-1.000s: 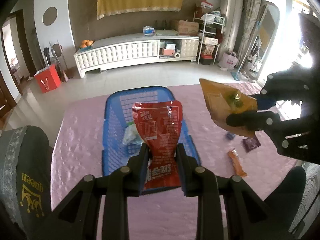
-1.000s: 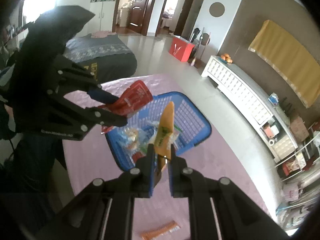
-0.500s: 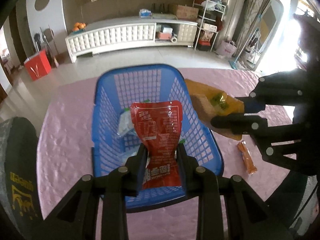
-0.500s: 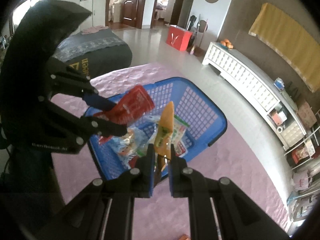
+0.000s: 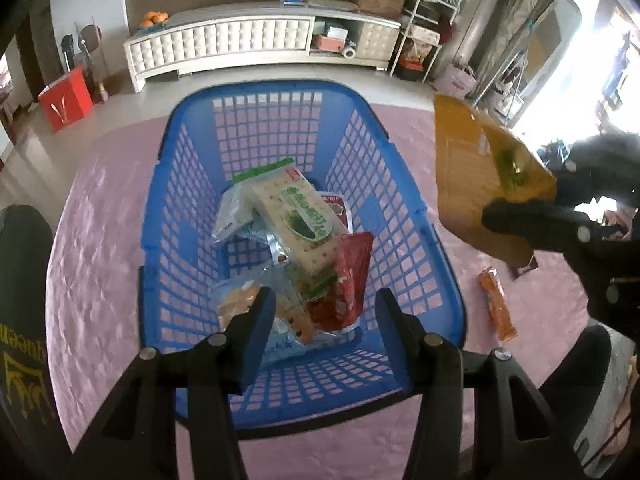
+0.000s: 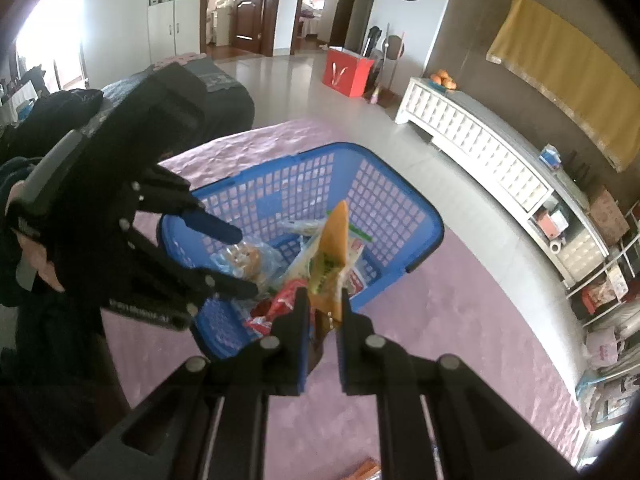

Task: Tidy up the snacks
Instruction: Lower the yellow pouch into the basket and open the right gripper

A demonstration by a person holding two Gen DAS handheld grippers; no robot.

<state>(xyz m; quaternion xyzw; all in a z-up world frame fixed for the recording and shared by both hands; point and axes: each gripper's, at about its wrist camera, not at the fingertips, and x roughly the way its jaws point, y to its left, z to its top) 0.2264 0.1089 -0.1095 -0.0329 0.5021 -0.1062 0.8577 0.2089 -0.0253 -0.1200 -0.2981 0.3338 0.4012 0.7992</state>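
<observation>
Left wrist view: the left tool [image 5: 324, 312] hangs over the blue basket [image 5: 424, 216], its jaws opening — the red pouch [image 5: 346, 280] has dropped free among the cracker pack [image 5: 296, 220] and other snacks inside. Right of the basket, the right tool [image 6: 324, 312] is clamped on the yellow packet [image 5: 472, 176]. Next, I judge, that packet goes over the basket for release — an orange bar [image 5: 498, 304] waits on the pink surface [image 5: 100, 240].

left tool [image 5: 326, 304] opening, right tool [image 6: 324, 304] clamped
</observation>
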